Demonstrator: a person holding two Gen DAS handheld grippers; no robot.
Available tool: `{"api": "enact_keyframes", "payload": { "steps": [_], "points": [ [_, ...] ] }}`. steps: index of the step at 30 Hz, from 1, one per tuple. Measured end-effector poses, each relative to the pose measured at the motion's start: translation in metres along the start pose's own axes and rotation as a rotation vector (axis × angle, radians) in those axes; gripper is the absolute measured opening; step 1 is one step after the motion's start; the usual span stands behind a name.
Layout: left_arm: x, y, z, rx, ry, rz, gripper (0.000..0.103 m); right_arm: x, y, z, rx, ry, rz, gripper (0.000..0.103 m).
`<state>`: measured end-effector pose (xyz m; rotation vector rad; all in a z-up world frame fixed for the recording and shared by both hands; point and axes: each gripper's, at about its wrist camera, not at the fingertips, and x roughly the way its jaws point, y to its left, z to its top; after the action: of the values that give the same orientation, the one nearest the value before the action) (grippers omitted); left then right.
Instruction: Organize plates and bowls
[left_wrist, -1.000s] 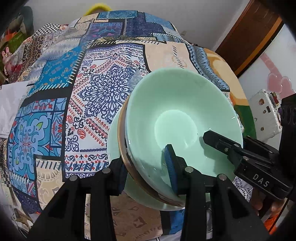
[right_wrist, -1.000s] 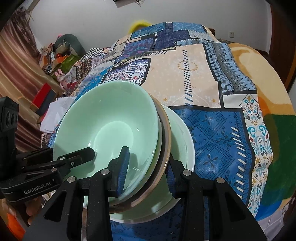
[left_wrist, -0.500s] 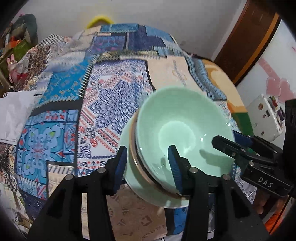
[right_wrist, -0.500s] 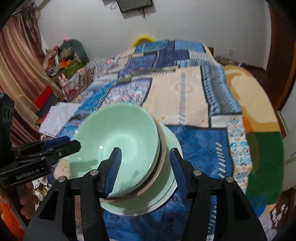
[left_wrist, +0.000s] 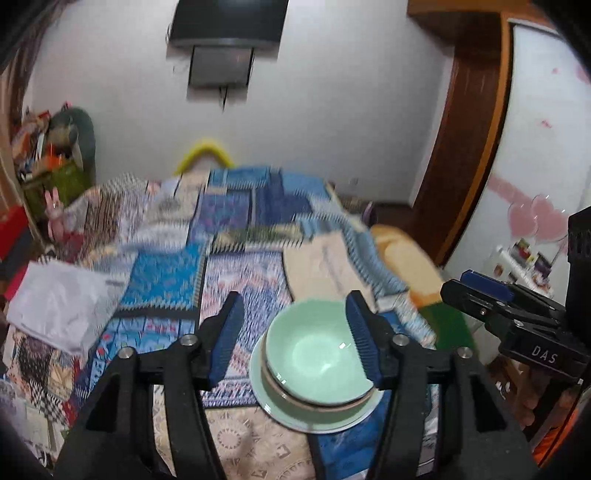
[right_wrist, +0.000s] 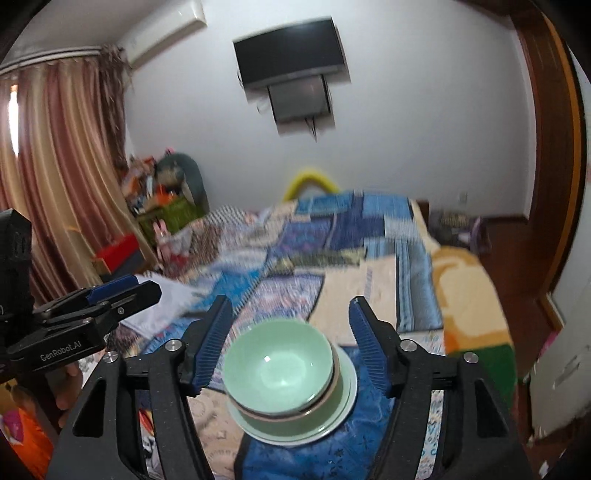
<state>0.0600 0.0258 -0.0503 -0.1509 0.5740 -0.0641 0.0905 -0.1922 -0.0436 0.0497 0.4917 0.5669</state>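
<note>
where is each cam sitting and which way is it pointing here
Left wrist view: sits on the left tongs, looking forward and down over the quilted bed at the green bowl stacked on a plate; its own opening fingers show, with the right tongs at the right edge.
Right wrist view: sits on the right tongs, facing the same way; its own opening fingers show, with the left tongs at the left edge.
Shared: bowl stack, bed, wall TV; nothing is gripped.

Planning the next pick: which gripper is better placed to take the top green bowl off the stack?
Left, marginally: the left gripper has one finger beside the green bowl rim; both are opening, empty.
</note>
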Motion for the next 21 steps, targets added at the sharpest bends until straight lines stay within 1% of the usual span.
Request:
{"api": "enact_keyframes", "payload": {
  "steps": [4,7,9,10,12,15,19,21],
  "points": [
    [-0.028,-0.007,0.006,0.006,-0.081,-0.010,0.068,-0.022,0.009,0.002,-0.024,-0.072,0.003,0.072],
    [-0.049,-0.012,0.007,0.018,-0.132,-0.018,0.076,-0.029,0.014,0.001,-0.041,-0.104,0.009,0.076],
    [-0.062,-0.016,0.005,0.028,-0.169,-0.018,0.086,-0.032,0.016,0.000,-0.046,-0.120,0.010,0.080],
    [-0.070,-0.017,0.003,0.032,-0.196,-0.012,0.088,-0.032,0.016,-0.001,-0.045,-0.124,0.012,0.083],
    [-0.080,-0.019,0.001,0.038,-0.231,0.001,0.096,-0.033,0.017,-0.001,-0.035,-0.131,0.020,0.085],
    [-0.093,-0.022,-0.004,0.050,-0.284,0.018,0.101,-0.033,0.015,-0.002,-0.019,-0.138,0.024,0.087],
    [-0.098,-0.022,-0.009,0.057,-0.301,0.021,0.102,-0.039,0.015,-0.006,-0.013,-0.157,0.013,0.101],
    [-0.100,-0.022,-0.011,0.057,-0.302,0.020,0.103,-0.040,0.016,-0.007,-0.015,-0.164,0.004,0.102]
  ]
}}
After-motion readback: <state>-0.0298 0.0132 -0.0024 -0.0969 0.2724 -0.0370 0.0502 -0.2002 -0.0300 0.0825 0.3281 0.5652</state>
